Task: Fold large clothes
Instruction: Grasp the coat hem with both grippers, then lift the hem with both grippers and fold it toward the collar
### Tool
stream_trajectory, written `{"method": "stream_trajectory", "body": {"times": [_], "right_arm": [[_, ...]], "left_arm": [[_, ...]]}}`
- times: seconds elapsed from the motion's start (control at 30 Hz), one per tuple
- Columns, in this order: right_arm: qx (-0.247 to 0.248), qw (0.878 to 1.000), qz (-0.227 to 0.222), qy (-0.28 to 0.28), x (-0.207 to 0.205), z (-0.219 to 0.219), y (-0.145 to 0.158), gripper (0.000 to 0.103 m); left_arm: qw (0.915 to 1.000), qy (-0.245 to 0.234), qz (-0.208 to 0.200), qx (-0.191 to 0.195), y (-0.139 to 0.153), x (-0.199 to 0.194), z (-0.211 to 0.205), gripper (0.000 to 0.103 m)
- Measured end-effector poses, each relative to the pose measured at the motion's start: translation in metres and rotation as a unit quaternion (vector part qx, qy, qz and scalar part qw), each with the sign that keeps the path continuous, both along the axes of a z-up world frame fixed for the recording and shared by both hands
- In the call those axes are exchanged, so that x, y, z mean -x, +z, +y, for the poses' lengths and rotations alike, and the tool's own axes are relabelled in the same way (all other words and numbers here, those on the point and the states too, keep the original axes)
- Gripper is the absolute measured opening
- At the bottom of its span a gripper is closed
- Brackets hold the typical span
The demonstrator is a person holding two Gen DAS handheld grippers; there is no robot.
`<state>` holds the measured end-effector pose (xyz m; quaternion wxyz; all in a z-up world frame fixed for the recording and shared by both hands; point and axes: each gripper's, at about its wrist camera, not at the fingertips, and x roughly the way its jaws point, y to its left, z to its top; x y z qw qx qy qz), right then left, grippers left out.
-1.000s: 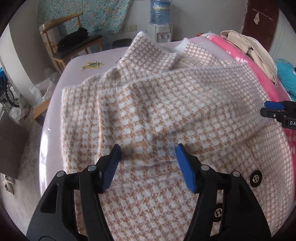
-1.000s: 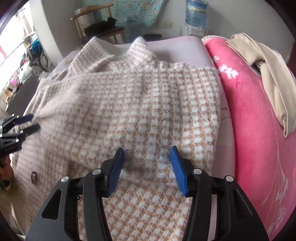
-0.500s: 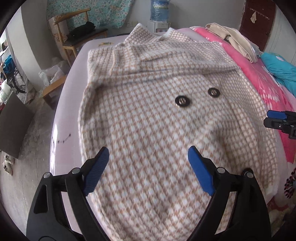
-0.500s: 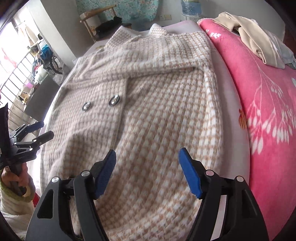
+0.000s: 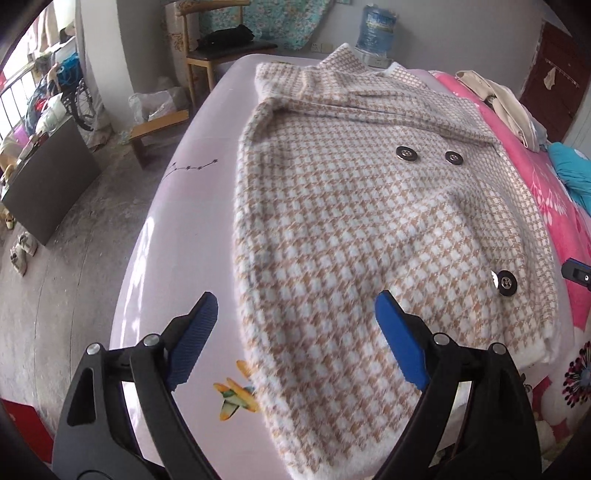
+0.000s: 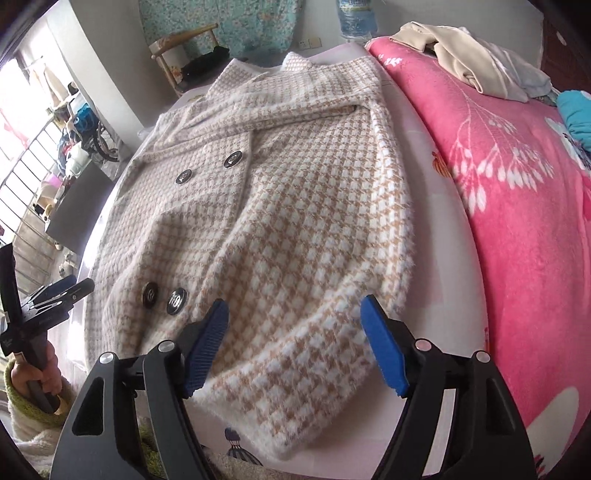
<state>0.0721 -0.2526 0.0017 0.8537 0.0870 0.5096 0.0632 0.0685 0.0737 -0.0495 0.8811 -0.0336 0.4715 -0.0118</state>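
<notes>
Both claws, left gripper (image 5: 295, 332) and right gripper (image 6: 295, 336), have released, now wide open, empty; the houndstooth coat (image 5: 369, 221) lies ahead, sleeves folded in.

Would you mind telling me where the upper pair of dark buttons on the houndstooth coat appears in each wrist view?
Left wrist view: the upper button pair sits upper right of centre on the houndstooth coat.
Right wrist view: the same pair sits upper left of centre.
Shared landmark: the water bottle beyond the collar, by the far wall.
</notes>
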Motion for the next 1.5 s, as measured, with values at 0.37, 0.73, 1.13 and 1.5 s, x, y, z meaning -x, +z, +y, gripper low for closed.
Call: {"method": "stream_trajectory", "body": {"times": [0.37, 0.73, 1.13, 1.5], "right_arm": [[-0.083, 0.994, 0.043, -0.062, 0.022, -0.035, -0.033, 0.072], [-0.165, 0.980, 0.070, -0.088, 0.018, -0.030, -0.055, 0.067], [-0.136, 0.983, 0.072, -0.099, -0.001, -0.010, -0.054, 0.067], [-0.174, 0.978, 0.073, -0.091, 0.025, -0.033, -0.063, 0.024]], "left_arm": [[0.9943, 0.059, 0.004, 0.088, -0.021, 0.045, 0.043, 0.065], [0.9866, 0.047, 0.011, 0.156, -0.037, 0.054, 0.047, 0.035], [0.9833, 0.039, 0.012, 0.177, -0.042, 0.051, 0.039, 0.035], [0.9808, 0.051, 0.014, 0.188, -0.045, 0.056, 0.042, 0.026]]}}
